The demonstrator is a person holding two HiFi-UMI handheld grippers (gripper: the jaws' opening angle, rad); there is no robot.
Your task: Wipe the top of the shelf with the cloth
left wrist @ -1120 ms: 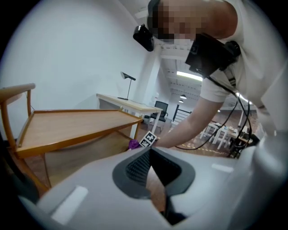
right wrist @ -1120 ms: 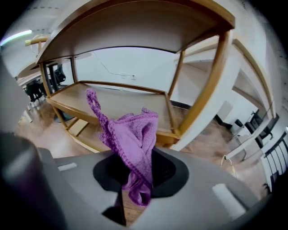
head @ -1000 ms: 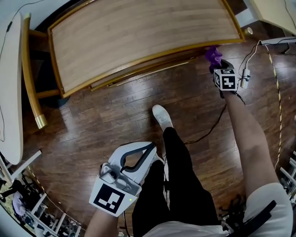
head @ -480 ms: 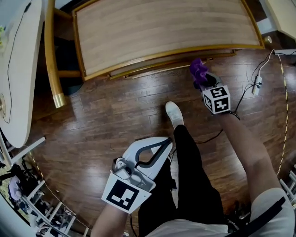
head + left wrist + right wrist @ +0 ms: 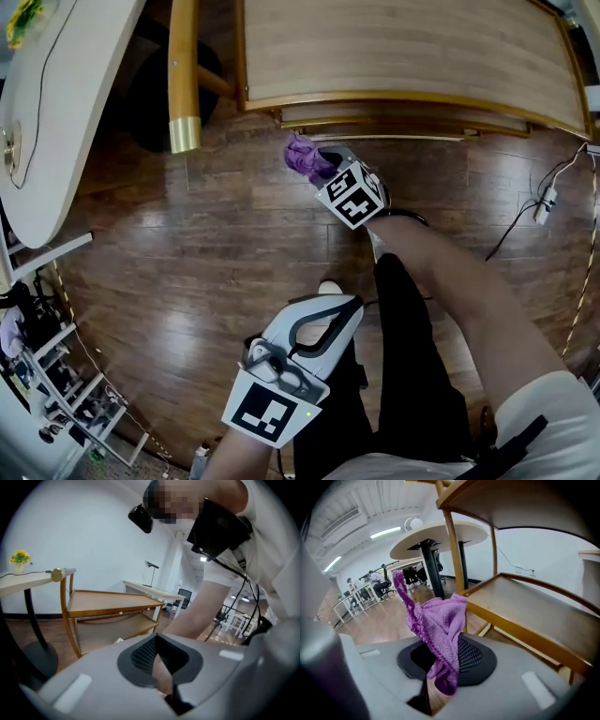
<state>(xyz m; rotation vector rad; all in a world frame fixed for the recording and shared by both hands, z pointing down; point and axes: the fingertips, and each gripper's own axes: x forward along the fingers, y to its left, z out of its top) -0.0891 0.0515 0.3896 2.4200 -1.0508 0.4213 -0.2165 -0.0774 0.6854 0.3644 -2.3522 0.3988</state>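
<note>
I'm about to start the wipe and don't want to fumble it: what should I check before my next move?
1. Cloth gripped: ok, the right gripper is shut on it.
2. Cloth on the shelf top: not ok, it is held in front of the shelf, below the top board.
3. Shelf top free of things: ok, in the part the head view shows.
4. Left gripper out of the way: ok, shut, empty, back by the person's leg.
5. Enough cloth free to wipe with: ok, a bunch stands out past the jaws.
</note>
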